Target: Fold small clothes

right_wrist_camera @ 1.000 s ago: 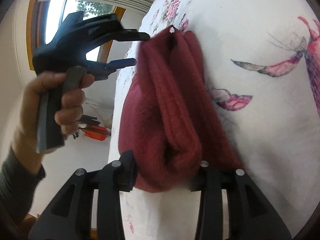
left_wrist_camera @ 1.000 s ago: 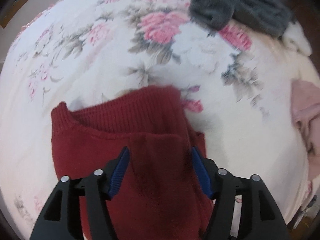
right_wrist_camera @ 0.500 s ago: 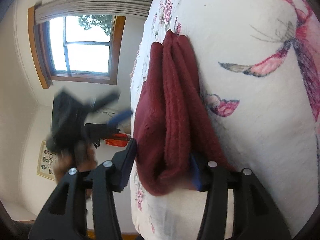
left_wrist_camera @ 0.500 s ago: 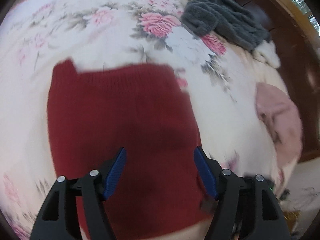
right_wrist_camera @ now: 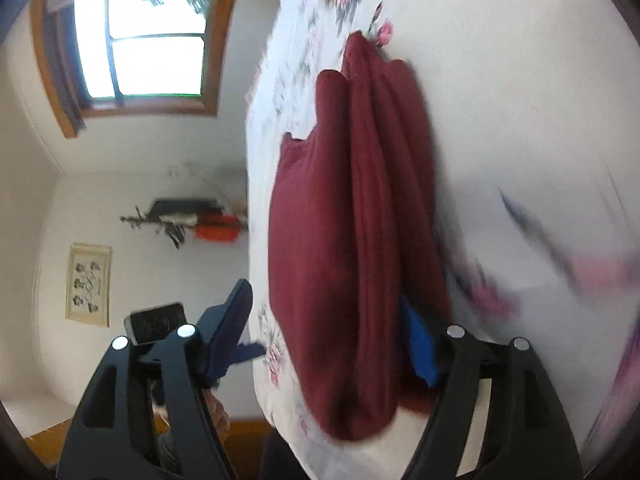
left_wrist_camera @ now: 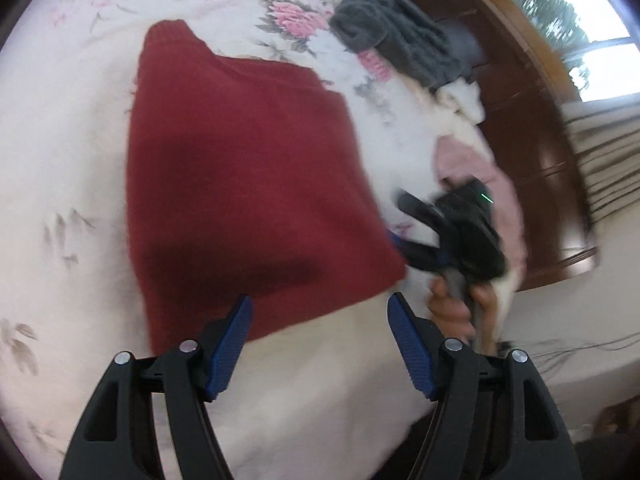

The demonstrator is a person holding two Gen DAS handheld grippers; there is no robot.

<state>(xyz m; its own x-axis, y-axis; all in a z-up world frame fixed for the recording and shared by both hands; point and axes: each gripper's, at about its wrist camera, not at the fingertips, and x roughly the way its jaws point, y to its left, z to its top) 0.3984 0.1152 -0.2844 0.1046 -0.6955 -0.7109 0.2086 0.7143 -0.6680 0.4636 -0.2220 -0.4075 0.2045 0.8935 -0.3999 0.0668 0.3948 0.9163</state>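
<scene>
- The red sweater (left_wrist_camera: 240, 184) is lying folded flat on the flowered bedspread (left_wrist_camera: 60, 160), with its ribbed edge pointing toward the far side of the bed.
- The left gripper (left_wrist_camera: 320, 340) is hovering just above the near edge of the sweater, with its blue-padded fingers (left_wrist_camera: 228, 344) spread wide and holding nothing.
- A grey garment (left_wrist_camera: 400, 44) is lying bunched at the far end of the bed, well apart from the sweater, with a white piece (left_wrist_camera: 464, 100) just beside it.
- A pink garment (left_wrist_camera: 480, 176) is resting near the bed's right edge, by the dark wooden furniture (left_wrist_camera: 540, 140).
- The right gripper (left_wrist_camera: 404, 224) is reaching in at the sweater's right edge, held by a hand (left_wrist_camera: 452, 308); the view is blurred there.
- In the right wrist view, the right gripper (right_wrist_camera: 336, 328) is standing spread, with the sweater's (right_wrist_camera: 340, 260) stacked folds sitting between its fingers; the right-side blue pad (right_wrist_camera: 420, 348) is touching the cloth, and the other finger is clear of it.
</scene>
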